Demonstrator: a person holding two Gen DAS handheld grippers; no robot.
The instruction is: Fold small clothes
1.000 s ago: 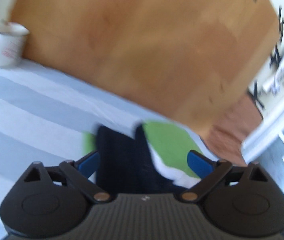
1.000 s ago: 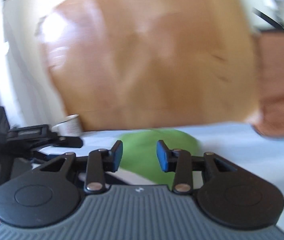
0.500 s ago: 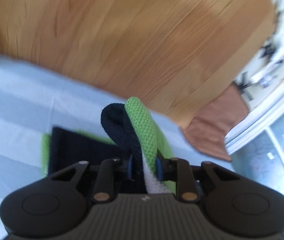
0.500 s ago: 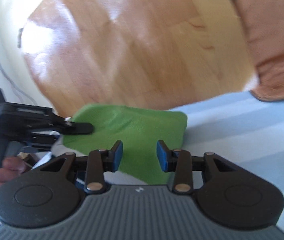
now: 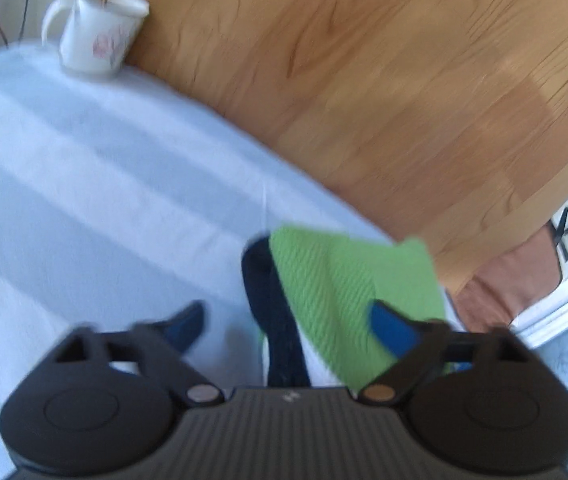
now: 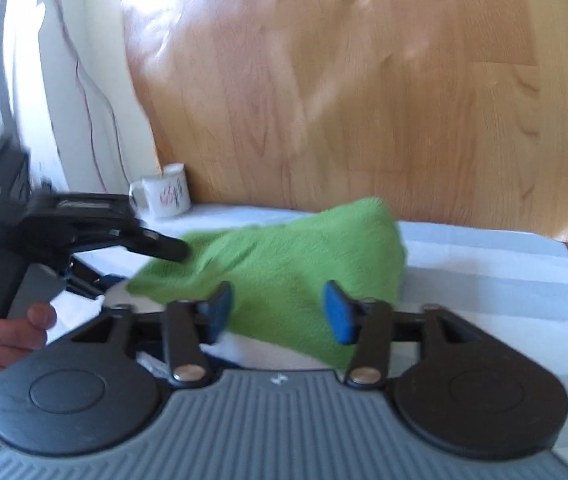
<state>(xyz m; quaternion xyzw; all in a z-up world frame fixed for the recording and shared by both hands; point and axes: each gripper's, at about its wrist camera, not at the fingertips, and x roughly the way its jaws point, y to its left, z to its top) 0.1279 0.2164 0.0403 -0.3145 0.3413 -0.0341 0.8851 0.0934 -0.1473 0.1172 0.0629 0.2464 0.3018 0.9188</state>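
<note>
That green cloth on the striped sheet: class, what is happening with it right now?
A person holds tongs in each hand over a small green garment with a dark band, lying on a pale striped sheet. The left tongs and right tongs have both just opened and grip nothing. A mug stands at the sheet's far edge.

Garment (image 6: 284, 256) is showing bright green w/ a navy band (image 5: 272, 304) & white part. Cloth on tabletop (image 5: 84, 168) is showing pale blue & white stripes; mug (image 5: 98, 36) is showing white w/ pinkish print, fingers (image 6: 337, 312) blue.
</note>
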